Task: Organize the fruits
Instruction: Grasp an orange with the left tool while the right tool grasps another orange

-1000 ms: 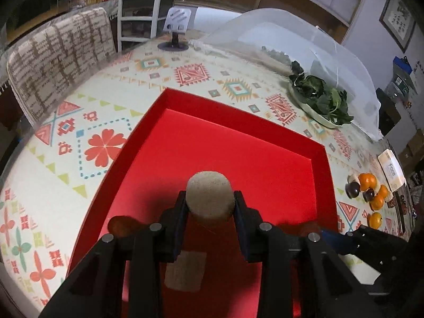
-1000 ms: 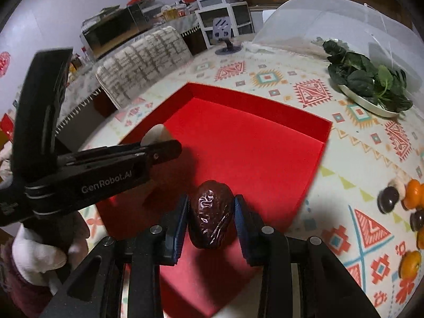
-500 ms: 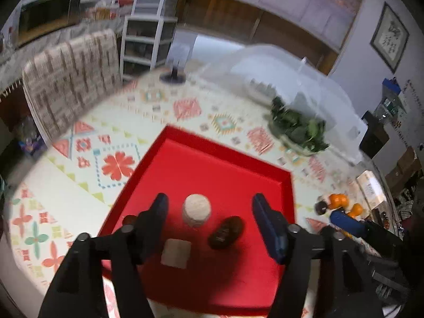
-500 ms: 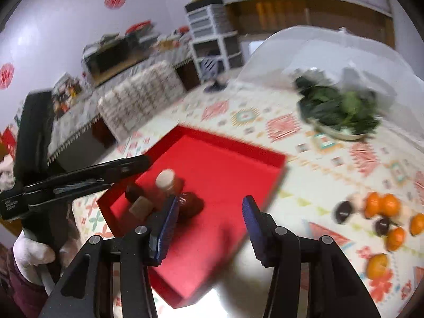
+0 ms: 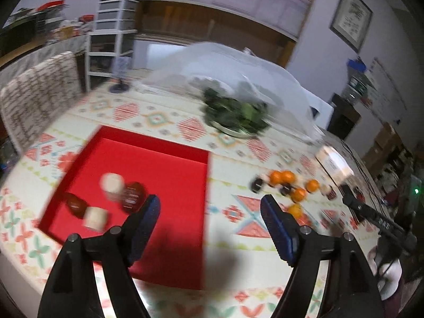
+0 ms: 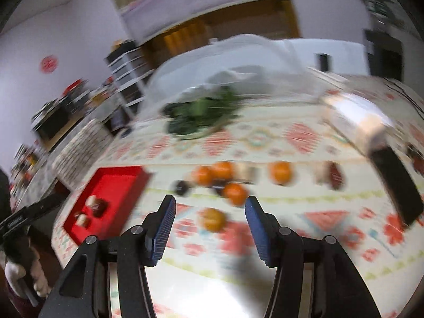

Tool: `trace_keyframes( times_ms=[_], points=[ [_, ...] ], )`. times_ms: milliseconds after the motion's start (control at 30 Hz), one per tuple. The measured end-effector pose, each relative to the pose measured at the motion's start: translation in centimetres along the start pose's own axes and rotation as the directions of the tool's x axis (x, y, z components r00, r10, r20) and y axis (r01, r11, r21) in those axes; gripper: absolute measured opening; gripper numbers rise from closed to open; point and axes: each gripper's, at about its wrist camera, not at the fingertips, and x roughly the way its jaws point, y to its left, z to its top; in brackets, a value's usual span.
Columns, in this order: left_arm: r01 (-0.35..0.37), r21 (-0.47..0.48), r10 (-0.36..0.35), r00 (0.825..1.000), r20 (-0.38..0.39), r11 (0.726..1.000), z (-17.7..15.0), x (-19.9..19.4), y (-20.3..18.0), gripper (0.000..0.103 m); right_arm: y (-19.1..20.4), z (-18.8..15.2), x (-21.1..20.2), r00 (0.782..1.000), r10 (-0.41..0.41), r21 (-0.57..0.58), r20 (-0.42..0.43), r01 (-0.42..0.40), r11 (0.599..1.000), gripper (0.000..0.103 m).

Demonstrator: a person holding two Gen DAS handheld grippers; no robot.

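Plainly, both grippers were empty, each with its jaws spread wide apart and nothing between them; the left gripper [image 5: 209,209] hung above the near right edge of the red tray [image 5: 164,143], and the right gripper [image 6: 209,213] hung over the patterned tablecloth [image 6: 304,137], facing the loose fruit. That pose reads as a reach for the next pieces, since an orange fruit [image 6: 212,219] sat on the cloth just beyond the right gripper's tips, roughly in line with the gap. Four pieces lay grouped in the tray's near left part: two pale, round-topped ones [image 5: 111,184] and [image 5: 95,217], and two dark reddish, glossy ones [image 5: 133,193] and [image 5: 75,204], close together, though blur hid whether they touched. The unsorted fruit [image 6: 230,175] stayed in a loose cluster on the cloth well apart from the tray: several small oranges, some dark round pieces, a few pale ones, all smeared by motion. A plate of leafy greens [image 5: 235,114] stood farther back beside a clear mesh cover [image 5: 233,63], apart from the sorting, judging by the task
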Motion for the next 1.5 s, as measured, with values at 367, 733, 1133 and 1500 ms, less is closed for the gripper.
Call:
trace_keyframes(
  times_ms=[367, 733, 1133, 1500],
  points=[
    [0.112, 0.128, -0.092, 0.983, -0.157, 0.985, -3.4, 7.9, -8.3, 0.075, -7.8, -0.6, 0.4, 0.996, -0.083, 0.070, -0.042, 0.086, 0.994, 0.059],
    [0.154, 0.273, -0.096, 0.972, -0.215, 0.950, -3.7, 14.3, -13.5, 0.061, -5.7, 3.5, 7.7, 0.993, -0.071, -0.049, -0.093, 0.067, 0.997, 0.052],
    [0.160, 0.309, -0.080, 0.963, -0.258, 0.937, -4.2, 17.5, -15.3, 0.060, -6.8, 3.1, 12.1, 0.970, -0.183, -0.090, -0.157, 0.171, 0.981, 0.042],
    [0.138, 0.243, -0.087, 0.974, -0.208, 0.960, -3.8, 14.5, -13.1, 0.032, -5.4, 3.2, 9.9, 0.977, -0.168, -0.053, -0.129, 0.163, 0.985, 0.038]
  ],
)
